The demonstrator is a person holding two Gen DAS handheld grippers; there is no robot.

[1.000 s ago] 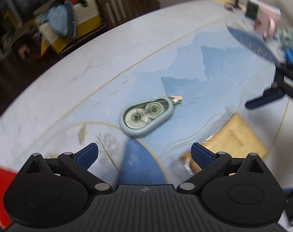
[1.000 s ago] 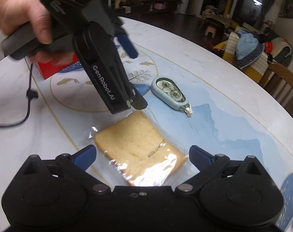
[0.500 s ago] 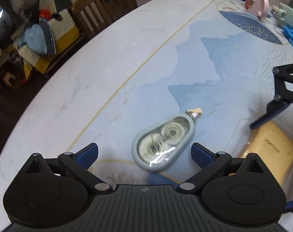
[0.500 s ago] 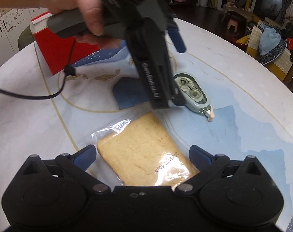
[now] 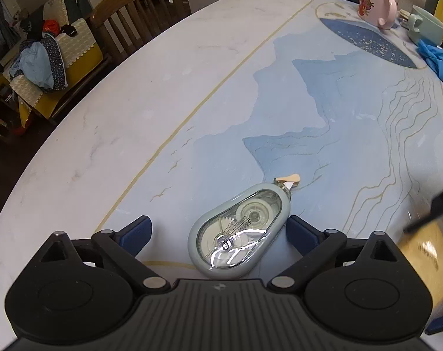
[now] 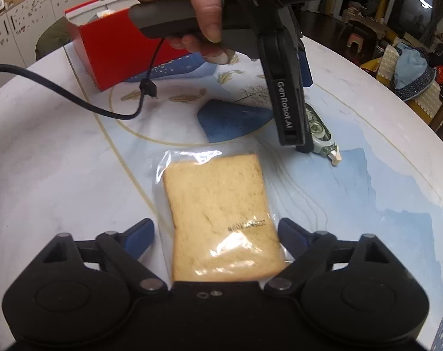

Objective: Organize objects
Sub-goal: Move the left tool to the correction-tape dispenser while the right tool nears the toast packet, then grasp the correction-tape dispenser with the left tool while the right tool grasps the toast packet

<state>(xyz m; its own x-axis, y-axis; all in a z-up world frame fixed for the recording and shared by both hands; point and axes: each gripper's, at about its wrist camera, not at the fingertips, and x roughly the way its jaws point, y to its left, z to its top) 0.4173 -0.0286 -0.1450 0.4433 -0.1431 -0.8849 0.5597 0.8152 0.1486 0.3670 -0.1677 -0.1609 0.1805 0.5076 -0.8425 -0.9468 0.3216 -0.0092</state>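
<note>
Between right jaws: bagged bread slice [image 6: 221, 216] flat on the table [image 6: 60, 175], right gripper [image 6: 216, 232] closing, right pad at the bag, left pad clear.
Left tongs: left gripper [image 5: 218, 234] closing, correction tape [image 5: 240, 231] between, ungripped.
Beyond: hand [image 6: 192, 3] holds left tool; red box [image 6: 113, 49] behind.
Far end: pink mug [image 5: 377, 5].
</note>
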